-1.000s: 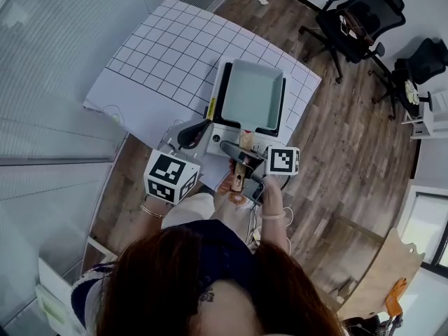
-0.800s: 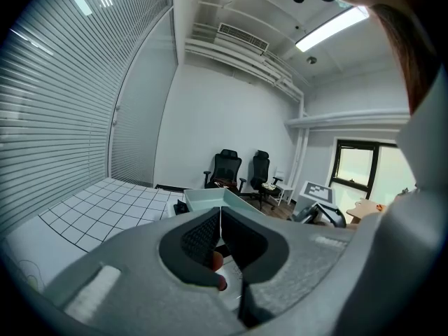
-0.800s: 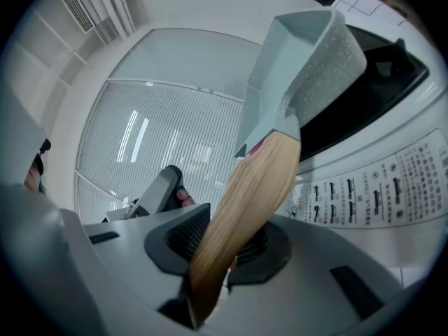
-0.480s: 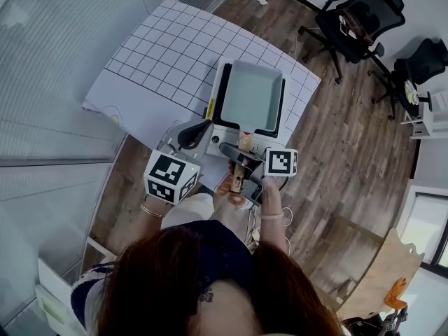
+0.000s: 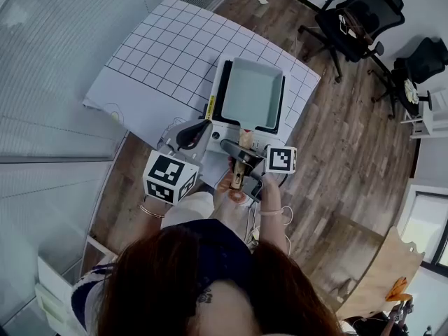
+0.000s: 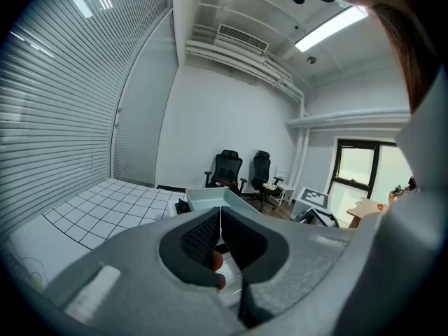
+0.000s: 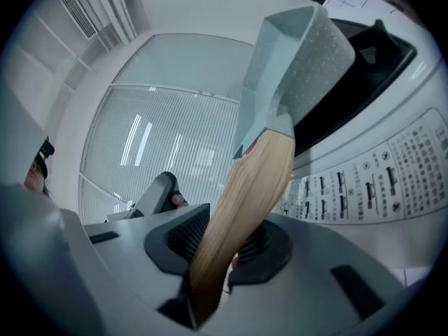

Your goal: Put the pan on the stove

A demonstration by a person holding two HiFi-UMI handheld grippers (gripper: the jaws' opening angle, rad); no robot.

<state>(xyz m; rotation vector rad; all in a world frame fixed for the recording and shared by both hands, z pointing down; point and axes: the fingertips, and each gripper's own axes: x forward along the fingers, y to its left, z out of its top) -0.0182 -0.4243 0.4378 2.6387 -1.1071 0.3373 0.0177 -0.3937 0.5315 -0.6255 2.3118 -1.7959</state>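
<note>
We are seeing bright, even light; a ceiling strip (image 6: 332, 28) is glaring at one o'clock in the left gripper view, whose fisheye corners are going black.

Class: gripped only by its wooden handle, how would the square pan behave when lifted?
The pan looks rigid, so it should keep its shape. Its body sits far from the right hand-held gripper, so it would probably droop nose-down. The smooth, rounded wooden handle might twist in the grip.

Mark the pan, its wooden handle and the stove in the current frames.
pan (image 5: 252, 93): head view, on its pale inner floor.
wooden handle (image 7: 246, 201): right gripper view, middle of the shaft.
stove (image 7: 364, 184): right gripper view, on the white control panel.
</note>
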